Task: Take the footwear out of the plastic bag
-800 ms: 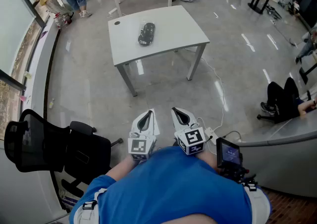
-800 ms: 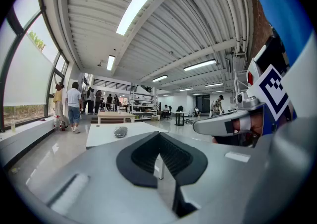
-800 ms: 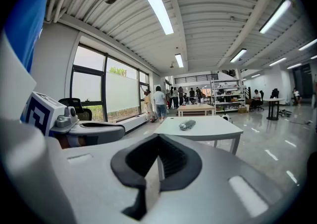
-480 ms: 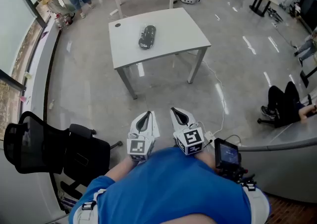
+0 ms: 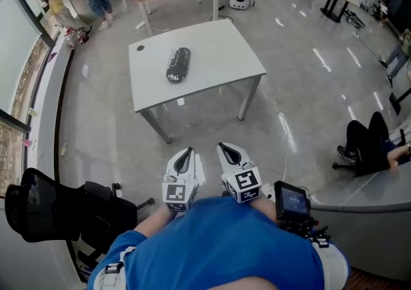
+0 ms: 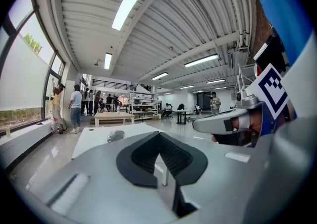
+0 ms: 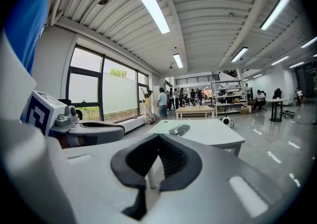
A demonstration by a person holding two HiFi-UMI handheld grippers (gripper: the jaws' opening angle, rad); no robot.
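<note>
**Both tools shut and empty, the bag well across the floor**

The clear plastic bag with dark footwear inside (image 5: 178, 64) lies flat near the middle of the white rectangular bench (image 5: 221, 51), well apart from the person. The left tool (image 5: 186, 155) and right tool (image 5: 229, 151) are held side by side close to the body, pointing toward the bench, which I take for a carrying posture. Each has its jaws together, gripping nothing.

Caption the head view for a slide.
Shut, empty left gripper and right gripper face a white table bearing the bagged footwear.
</note>
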